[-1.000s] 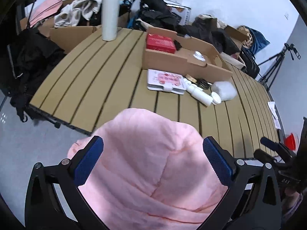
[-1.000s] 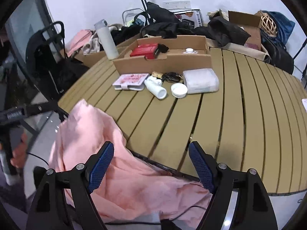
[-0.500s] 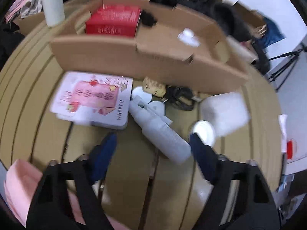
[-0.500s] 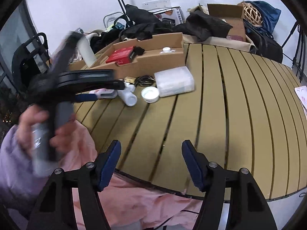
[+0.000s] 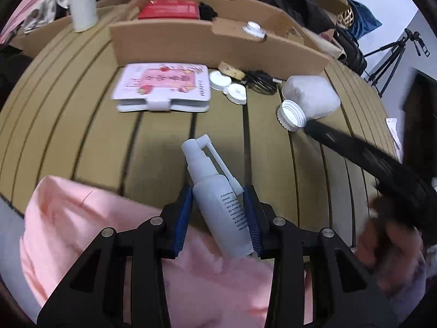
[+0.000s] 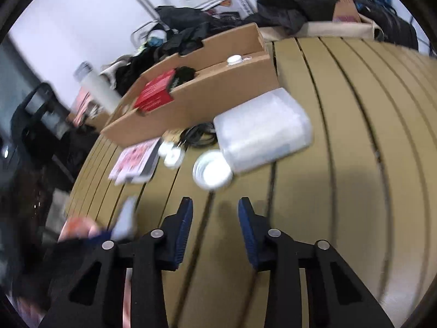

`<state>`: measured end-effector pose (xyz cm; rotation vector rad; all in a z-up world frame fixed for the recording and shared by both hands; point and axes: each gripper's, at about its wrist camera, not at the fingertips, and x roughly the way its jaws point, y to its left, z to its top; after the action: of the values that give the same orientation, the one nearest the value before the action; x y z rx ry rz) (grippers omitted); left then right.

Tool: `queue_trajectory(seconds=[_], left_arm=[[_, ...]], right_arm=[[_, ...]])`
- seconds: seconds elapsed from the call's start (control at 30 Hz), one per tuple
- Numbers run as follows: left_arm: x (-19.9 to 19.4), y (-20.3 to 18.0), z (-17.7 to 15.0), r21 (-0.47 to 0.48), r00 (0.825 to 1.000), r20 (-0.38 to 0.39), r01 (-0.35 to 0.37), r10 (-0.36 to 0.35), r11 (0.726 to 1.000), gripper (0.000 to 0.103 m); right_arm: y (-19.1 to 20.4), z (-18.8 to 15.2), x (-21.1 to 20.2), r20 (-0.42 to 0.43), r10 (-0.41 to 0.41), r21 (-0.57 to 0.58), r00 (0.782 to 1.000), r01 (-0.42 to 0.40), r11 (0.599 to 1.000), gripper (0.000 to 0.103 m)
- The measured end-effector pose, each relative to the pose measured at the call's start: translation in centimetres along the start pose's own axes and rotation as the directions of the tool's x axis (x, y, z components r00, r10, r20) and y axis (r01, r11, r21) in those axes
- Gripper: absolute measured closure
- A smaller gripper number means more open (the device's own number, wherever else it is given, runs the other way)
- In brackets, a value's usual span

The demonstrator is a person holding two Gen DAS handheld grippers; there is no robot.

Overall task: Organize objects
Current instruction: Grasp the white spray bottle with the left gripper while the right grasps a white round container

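A white plastic spray bottle [image 5: 218, 202] is clamped between the left hand-held gripper [image 5: 218, 213] pads above the slatted wooden bench [image 5: 82, 142]; the right hand-held gripper [image 6: 215, 218] is held partly open, empty.

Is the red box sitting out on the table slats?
No, the red box lies inside the cardboard tray, behind its front wall.

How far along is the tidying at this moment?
Done: the red box and a small white jar sit in the cardboard tray. In hand: the left gripper clamps the spray bottle. Left on the table: pink case, plastic jar, cable, caps.
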<state>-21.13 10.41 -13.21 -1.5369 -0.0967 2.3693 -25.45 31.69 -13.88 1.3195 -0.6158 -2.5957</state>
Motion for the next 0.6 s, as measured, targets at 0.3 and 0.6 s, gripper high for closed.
queue_trajectory(seconds=[0.3, 0.6], left_arm=[[-2.4, 0.6, 0.2, 0.008, 0.998, 0.061, 0.004, -0.004, 1.000, 0.069], [-4.2, 1.8, -0.6, -0.016, 0.995, 0.098, -0.002, 0.004, 1.000, 0.069]], right_arm=[[2.1, -1.1, 1.8, 0.030, -0.168, -0.129, 0.985, 0.171, 0.977, 0.103], [1.9, -2.0, -3.0, 0.086, 0.017, -0.121, 0.996, -0.006, 0.993, 0.088]])
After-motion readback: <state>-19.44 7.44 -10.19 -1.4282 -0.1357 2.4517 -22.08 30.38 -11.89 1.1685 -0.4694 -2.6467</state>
